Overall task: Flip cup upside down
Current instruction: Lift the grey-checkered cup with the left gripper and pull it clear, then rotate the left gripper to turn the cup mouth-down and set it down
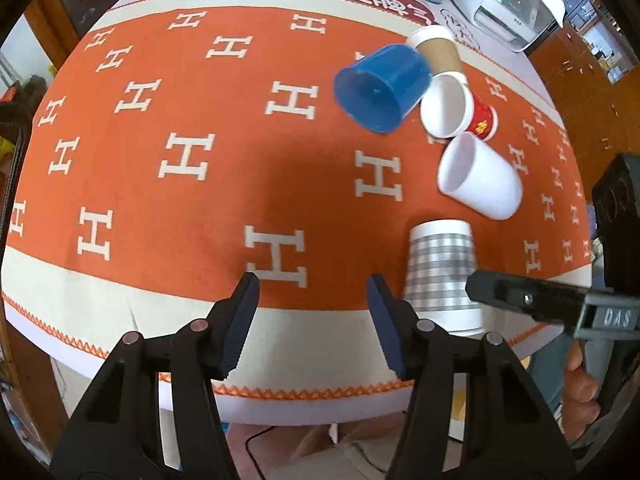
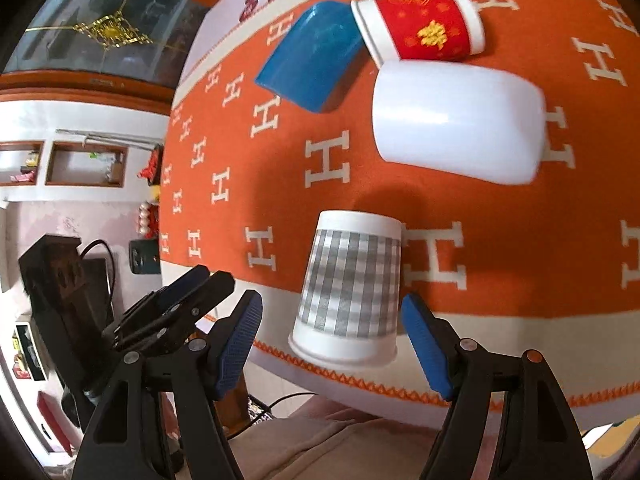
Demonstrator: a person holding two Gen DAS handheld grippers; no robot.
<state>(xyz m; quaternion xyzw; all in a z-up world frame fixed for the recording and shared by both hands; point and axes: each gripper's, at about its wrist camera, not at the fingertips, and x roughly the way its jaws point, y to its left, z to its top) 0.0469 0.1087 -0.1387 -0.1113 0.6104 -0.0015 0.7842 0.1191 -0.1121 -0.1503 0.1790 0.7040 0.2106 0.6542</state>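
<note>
Currently, item by item:
- Gray-striped paper cup [image 2: 350,288]: stands mouth-down, wide rim on cloth, near front edge of orange H-pattern tablecloth [image 1: 160,152]. Looks already inverted.
- Right gripper [image 2: 332,344]: jaws apart, either side of cup's lower half, not touching.
- Left gripper [image 1: 312,320]: jaws apart, nothing between, just left of striped cup.
- Other cups on their sides, farther back: blue cup [image 1: 380,88], white cup [image 1: 478,176], red-band cup [image 1: 460,110], brown cup [image 1: 438,50].
- Judgement: if re-gripping, close on mid-wall w/ light squeeze, since thin paper likely crushes; withdraw straight back to avoid tipping it off edge.
</note>
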